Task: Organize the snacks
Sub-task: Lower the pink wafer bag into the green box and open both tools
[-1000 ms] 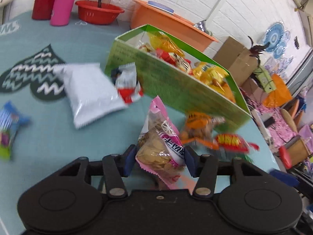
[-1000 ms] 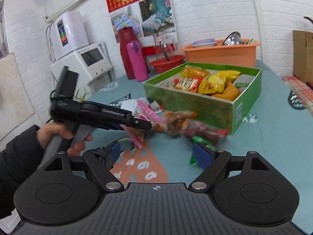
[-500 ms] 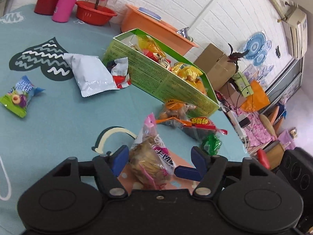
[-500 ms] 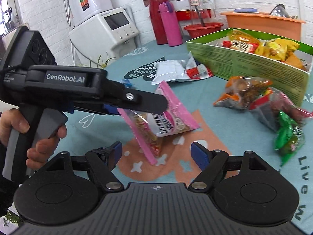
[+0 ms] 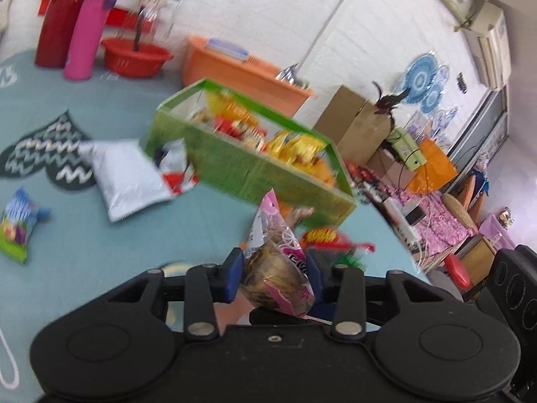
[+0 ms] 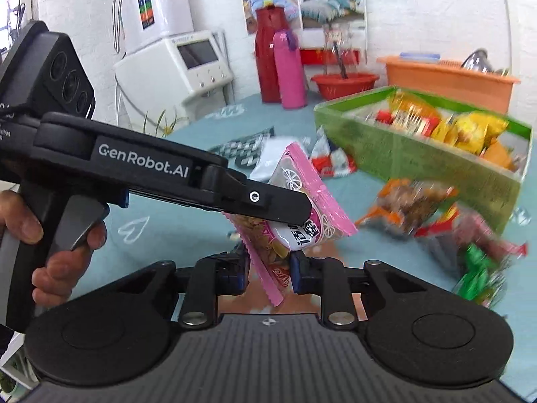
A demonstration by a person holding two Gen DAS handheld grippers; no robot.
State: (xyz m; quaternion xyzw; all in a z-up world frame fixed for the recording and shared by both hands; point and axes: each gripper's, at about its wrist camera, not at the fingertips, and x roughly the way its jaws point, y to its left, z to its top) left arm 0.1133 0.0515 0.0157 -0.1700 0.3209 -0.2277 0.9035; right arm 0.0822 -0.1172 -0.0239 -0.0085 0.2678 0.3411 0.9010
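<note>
Both my left claw and right claw pinch the pink cracker packet, hanging well short of the green box rim.

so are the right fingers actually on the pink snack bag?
Touching. Right wrist view: the right gripper fingers press both sides of the pink snack bag.

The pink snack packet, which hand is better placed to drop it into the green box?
Probably the left. The left gripper clamps the pink snack packet mid-body, aimed at the green box. The right gripper only pinches its lower edge.
</note>
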